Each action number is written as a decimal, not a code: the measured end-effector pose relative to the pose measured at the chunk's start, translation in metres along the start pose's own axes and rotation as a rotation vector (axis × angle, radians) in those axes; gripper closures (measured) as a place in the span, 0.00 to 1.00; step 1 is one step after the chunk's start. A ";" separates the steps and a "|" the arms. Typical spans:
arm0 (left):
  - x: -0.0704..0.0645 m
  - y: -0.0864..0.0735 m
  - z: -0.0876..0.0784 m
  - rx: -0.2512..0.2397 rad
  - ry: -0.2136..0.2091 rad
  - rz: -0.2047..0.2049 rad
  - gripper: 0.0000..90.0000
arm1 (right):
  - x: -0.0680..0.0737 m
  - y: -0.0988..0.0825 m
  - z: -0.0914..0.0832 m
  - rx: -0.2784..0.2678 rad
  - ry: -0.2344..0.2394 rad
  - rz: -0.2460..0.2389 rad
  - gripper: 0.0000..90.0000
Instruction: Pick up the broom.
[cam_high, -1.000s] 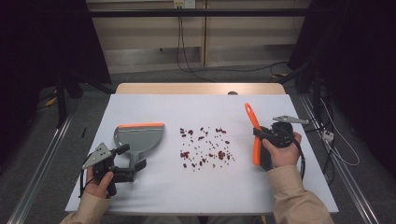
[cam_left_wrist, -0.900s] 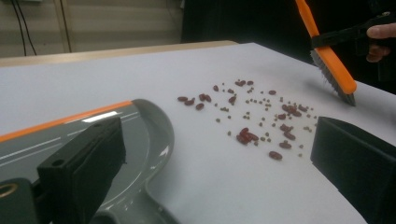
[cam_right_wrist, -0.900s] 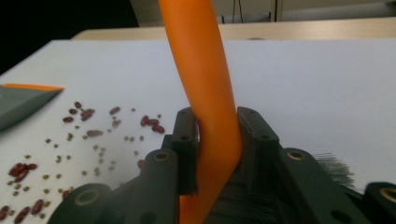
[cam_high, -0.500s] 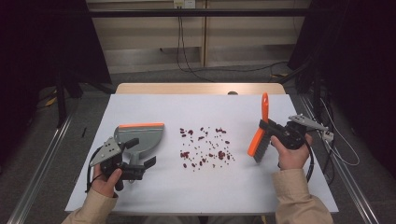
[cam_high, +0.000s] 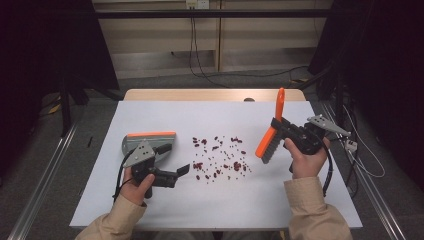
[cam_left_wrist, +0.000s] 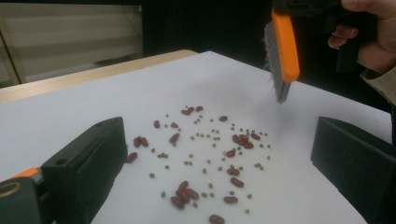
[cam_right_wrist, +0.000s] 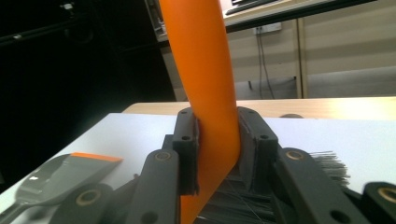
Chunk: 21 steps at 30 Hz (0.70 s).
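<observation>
The grey dustpan (cam_high: 145, 146) with its orange lip lies flat on the white table sheet (cam_high: 220, 210), left of the scattered beans (cam_high: 220, 157), and nothing lies in its tray as far as the high view shows; its orange edge faces away from the person. The red beans and smaller brownish seeds lie loose on the sheet in a patch between the dustpan and the brush (cam_high: 270, 130). The brush is off the sheet, to the right of the beans: its long axis runs steeply, the orange handle pointing up and away from the person, the grey bristle head low and turned toward the beans. The right gripper (cam_right_wrist: 217, 154) is clamped on the orange handle just above the bristles. The left gripper (cam_high: 181, 171) hovers just in front of the dustpan, level, aimed at the beans, its jaws spread wide with nothing between them.
</observation>
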<state>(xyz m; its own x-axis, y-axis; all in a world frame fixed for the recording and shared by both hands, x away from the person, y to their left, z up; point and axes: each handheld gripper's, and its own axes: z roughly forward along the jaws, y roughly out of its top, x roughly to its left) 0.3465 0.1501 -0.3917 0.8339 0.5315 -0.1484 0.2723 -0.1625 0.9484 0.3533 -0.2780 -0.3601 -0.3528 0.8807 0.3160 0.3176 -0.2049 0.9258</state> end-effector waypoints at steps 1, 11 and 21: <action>0.001 0.000 0.002 0.002 -0.017 -0.003 0.04 | 0.002 0.000 0.001 -0.002 0.002 -0.003 0.79; -0.001 0.009 0.023 0.019 -0.039 -0.024 0.03 | 0.017 -0.002 0.018 0.005 0.054 0.008 0.79; -0.006 0.022 0.044 0.064 -0.049 -0.009 0.06 | 0.032 0.001 0.031 0.031 0.081 -0.023 0.79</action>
<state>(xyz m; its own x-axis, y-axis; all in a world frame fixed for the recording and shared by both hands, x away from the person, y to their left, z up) 0.3682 0.1065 -0.3821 0.8532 0.4925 -0.1716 0.3085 -0.2112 0.9275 0.3694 -0.2369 -0.3552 -0.4299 0.8472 0.3121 0.3357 -0.1709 0.9263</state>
